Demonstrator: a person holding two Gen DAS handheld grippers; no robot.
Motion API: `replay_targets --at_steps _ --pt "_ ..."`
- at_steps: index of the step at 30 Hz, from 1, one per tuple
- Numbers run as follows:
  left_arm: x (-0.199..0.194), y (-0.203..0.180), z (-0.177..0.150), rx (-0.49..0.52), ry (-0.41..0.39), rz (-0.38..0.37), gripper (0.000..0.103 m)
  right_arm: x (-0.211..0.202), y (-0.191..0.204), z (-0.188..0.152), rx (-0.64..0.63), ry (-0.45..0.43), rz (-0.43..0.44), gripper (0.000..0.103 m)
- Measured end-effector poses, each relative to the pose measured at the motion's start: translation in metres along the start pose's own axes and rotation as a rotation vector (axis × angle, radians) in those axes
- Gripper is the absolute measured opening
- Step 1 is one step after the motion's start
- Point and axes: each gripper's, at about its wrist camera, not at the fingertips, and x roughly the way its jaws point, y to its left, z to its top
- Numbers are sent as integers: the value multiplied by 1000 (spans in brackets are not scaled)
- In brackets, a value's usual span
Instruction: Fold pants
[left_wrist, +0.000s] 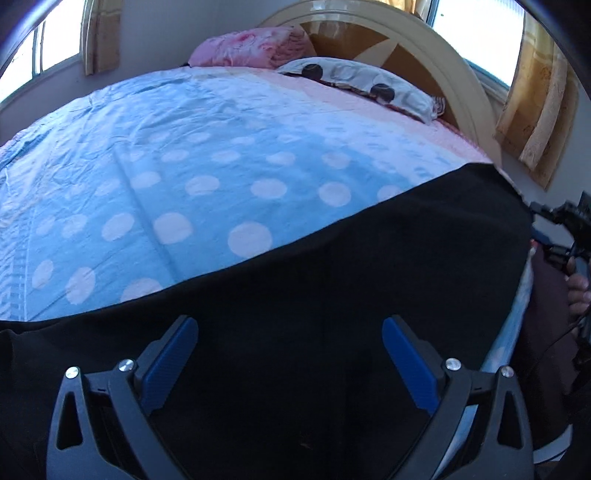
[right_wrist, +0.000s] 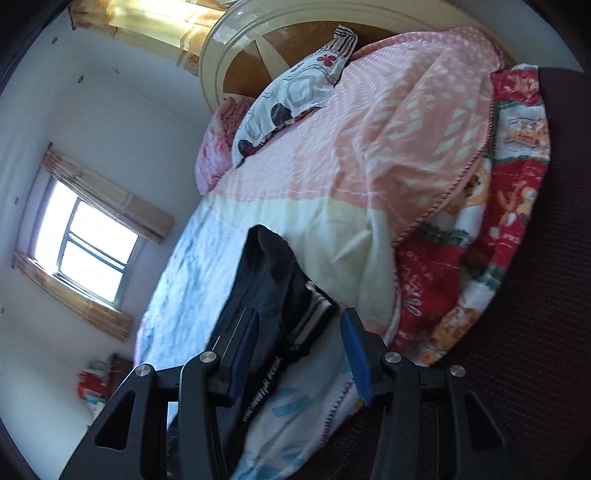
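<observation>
On the polka-dot bedspread (left_wrist: 166, 155) lie black pants (left_wrist: 332, 295), white lettering unreadable; left claw (left_wrist: 290, 325) and right claw (right_wrist: 299, 321) spread.

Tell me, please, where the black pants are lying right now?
The black pants lie on the polka-dot bedspread near the bed's edge, under the open left hand-held gripper.

Left claw (left_wrist: 290, 354): jaws spread wide, nothing clamped. Right claw (right_wrist: 299, 354): jaws also apart, view rolled sideways, nothing pinched between the pads.
</observation>
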Motion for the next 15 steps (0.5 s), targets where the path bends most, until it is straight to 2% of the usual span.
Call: replay_targets --at_steps 5,6,7,8,13,15 --pt "1 -5 0 30 6 30 103 8 -4 1 40 28 33 48" --pt "1 -5 0 31 8 31 103 6 -2 1 23 12 35 45" --pt "1 -5 0 30 11 32 103 4 1 0 0 5 30 30" --pt "2 -6 1 28 14 34 103 2 5 0 -31 -4 19 24" --pt "3 -9 3 16 25 31 103 -9 31 -6 -184 -53 -18 19" --pt "-1 -9 6 -15 24 -16 103 -15 43 -9 -248 -76 -34 19"
